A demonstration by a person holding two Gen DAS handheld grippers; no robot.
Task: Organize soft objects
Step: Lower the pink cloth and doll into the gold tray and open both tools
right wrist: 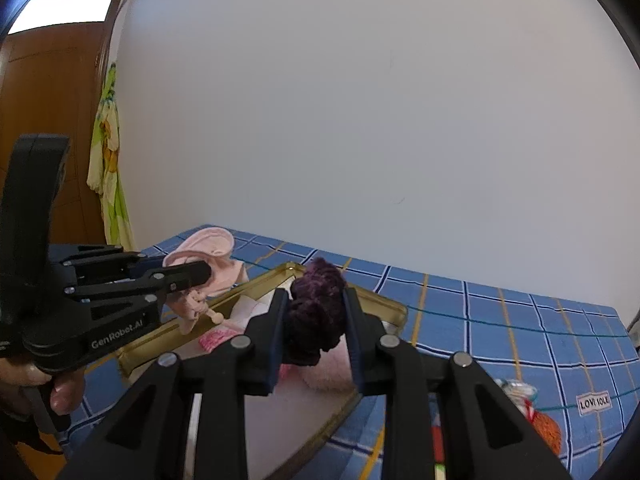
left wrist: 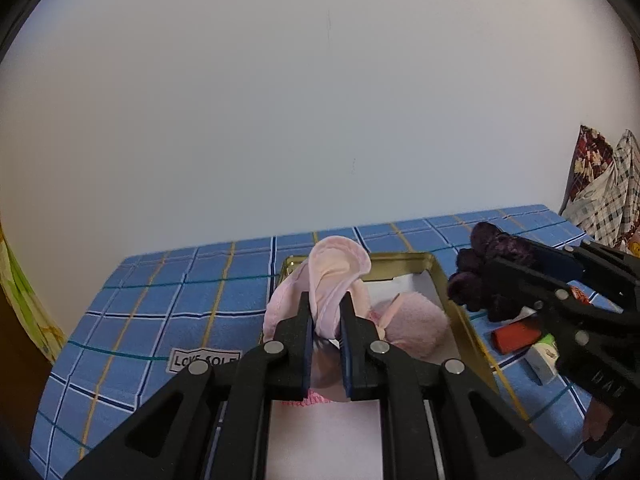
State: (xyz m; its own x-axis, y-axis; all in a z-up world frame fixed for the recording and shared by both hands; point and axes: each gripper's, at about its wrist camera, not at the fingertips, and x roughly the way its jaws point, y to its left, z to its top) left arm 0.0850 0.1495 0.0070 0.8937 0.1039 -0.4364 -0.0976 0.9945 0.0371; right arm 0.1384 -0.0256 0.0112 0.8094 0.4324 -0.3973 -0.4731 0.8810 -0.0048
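Your left gripper (left wrist: pixel 326 320) is nearly closed, pinching the thin ear of the pale pink plush toy (left wrist: pixel 340 268), so its body hangs over the gold-rimmed metal tin (left wrist: pixel 464 308) — likely for a drop-in. Your right gripper (right wrist: pixel 316 320) sits part-closed, pads squeezing the dark purple fuzzy yarn bundle (right wrist: pixel 318 308) above the same tin. Beyond lies the blue checked cloth (left wrist: pixel 180 304), against the white wall (left wrist: pixel 280 120).

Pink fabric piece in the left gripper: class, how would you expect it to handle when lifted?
The pink fabric piece is probably floppy: its free end curls above the left gripper. It looks light, since a thin pinch holds it. Likely unbreakable, being soft cloth.
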